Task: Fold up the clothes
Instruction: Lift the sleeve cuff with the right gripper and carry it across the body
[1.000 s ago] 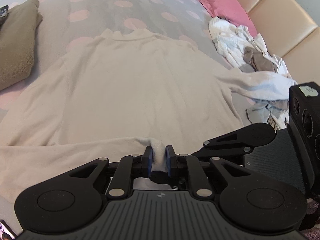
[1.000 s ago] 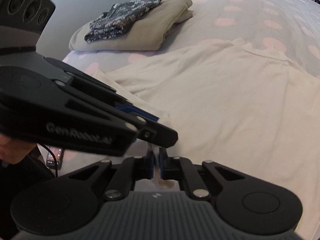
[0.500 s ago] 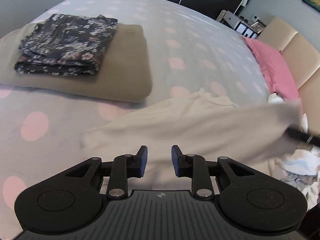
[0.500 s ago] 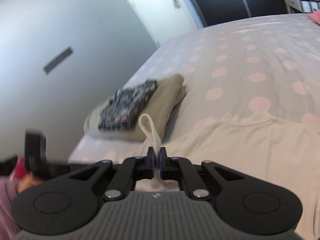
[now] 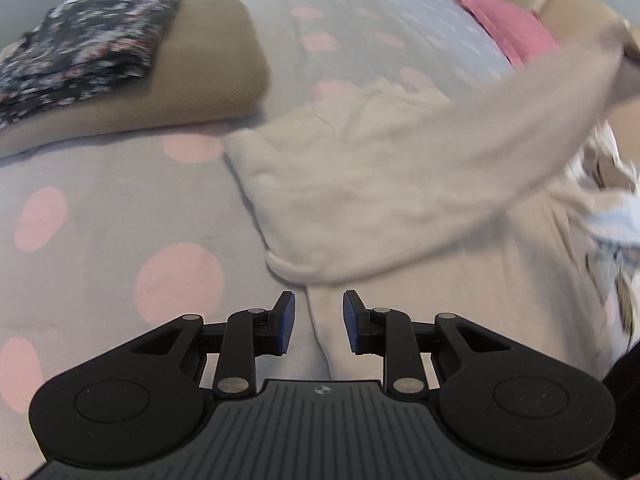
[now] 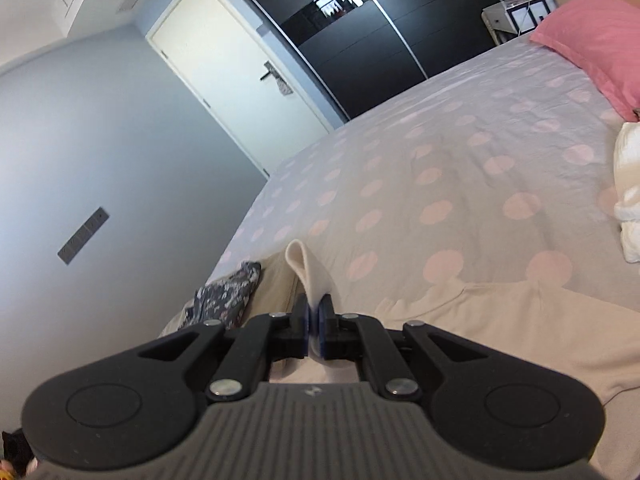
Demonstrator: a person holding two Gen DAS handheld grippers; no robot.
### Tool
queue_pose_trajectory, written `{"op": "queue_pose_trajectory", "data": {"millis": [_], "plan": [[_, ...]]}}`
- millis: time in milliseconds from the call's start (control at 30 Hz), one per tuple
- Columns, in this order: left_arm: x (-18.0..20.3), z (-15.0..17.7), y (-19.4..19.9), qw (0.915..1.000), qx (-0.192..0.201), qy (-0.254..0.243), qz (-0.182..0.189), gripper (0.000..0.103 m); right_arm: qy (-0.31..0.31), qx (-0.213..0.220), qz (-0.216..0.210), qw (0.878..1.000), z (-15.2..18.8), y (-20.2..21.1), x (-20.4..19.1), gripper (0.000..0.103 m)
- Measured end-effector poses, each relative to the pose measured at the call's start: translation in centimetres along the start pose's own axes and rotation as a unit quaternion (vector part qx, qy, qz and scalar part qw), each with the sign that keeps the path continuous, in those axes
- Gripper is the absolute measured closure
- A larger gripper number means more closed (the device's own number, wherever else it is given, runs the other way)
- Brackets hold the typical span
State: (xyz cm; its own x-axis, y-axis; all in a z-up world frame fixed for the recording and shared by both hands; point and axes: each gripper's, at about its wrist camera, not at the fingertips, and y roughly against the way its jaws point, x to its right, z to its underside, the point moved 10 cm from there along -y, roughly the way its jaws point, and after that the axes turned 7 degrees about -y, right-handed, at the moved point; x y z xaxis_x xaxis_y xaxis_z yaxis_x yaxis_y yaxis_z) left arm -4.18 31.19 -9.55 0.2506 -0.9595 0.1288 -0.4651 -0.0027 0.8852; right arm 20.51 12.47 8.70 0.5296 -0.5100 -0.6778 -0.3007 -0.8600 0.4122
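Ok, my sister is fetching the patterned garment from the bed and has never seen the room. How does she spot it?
Go to the polka-dot bed. On the folded tan garment lies the folded dark floral garment, the only dark, printed piece.

Polka-dot bedspread (image 6: 460, 168), pink pillow (image 6: 592, 40), white door (image 6: 236, 64), black wardrobe (image 6: 372, 16).

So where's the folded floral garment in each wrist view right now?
Left wrist: floral garment at upper left, lying on the folded tan garment.
Right wrist: floral garment low, left of centre, just left of the right gripper.
Shared landmark: pink pillow.
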Motion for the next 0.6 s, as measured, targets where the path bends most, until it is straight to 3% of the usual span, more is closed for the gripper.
{"op": "queue_pose_trajectory", "data": {"millis": [133,367,600], "plan": [[1.2,0.7,-1.4,0.9986,-0.012,-0.049,-0.015,0.076,-0.007,0.031,0.008,0.999,-1.5,1.3,0.8,0.097],[0.5,0.3,-2.6,0.9981,0.013,-0.045,-0.039,0.076,-0.031,0.073,0.026,0.996,-3.8,3.2,3.2,0.097],[1.9,-1.3,-3.4,0.9954,0.048,-0.073,-0.04,0.076,-0.036,0.071,0.047,0.996,-3.7,3.0,4.8,0.097]]}}
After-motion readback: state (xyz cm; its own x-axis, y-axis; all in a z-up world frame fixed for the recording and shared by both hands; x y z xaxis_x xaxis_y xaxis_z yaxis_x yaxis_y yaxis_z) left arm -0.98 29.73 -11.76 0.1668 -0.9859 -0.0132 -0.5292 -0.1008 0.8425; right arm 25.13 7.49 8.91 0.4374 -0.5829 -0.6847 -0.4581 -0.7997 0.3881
